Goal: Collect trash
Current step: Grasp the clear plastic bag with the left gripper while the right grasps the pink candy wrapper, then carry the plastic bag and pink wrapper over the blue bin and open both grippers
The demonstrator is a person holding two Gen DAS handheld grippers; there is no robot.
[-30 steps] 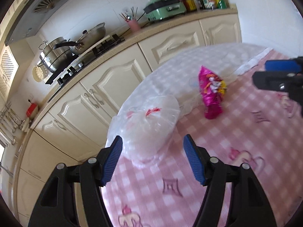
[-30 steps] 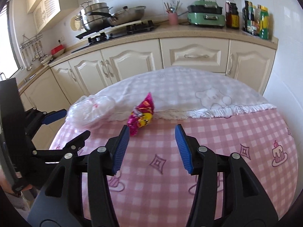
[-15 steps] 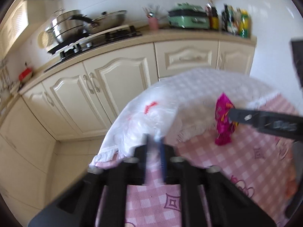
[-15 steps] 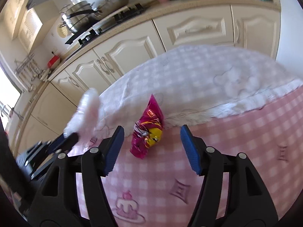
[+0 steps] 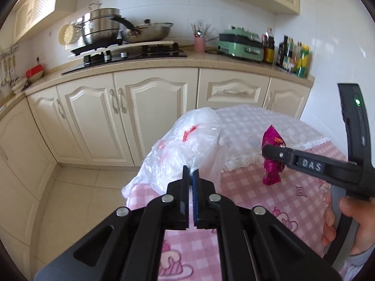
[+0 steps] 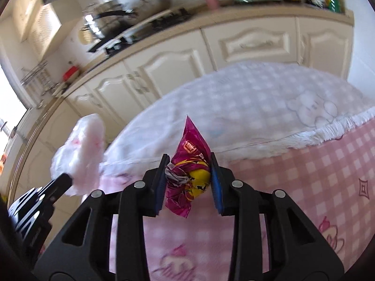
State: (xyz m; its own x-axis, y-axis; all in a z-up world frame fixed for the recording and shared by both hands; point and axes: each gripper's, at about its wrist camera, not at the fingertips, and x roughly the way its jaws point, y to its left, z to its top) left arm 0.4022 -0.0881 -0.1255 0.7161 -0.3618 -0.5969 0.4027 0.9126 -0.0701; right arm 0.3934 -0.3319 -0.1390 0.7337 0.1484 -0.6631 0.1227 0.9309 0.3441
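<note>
On the pink checked tablecloth (image 5: 302, 201), just short of the white fringed blanket (image 6: 246, 103) spread across the table's far half, two handheld grippers work the litter. At the blanket's left end the left gripper (image 5: 192, 172) is pressed together on the edge of a clear plastic bag (image 5: 194, 140) with red print, which billows up over the table edge. Toward the middle of the blanket's fringe, the right gripper (image 6: 188, 166) is closing its blue pads on a crumpled magenta snack wrapper (image 6: 189, 161), and both pads already touch its sides. A person's hand (image 5: 351, 220) grips that tool's handle. Cream kitchen cabinets (image 5: 150, 107) stand behind the blanket.
</note>
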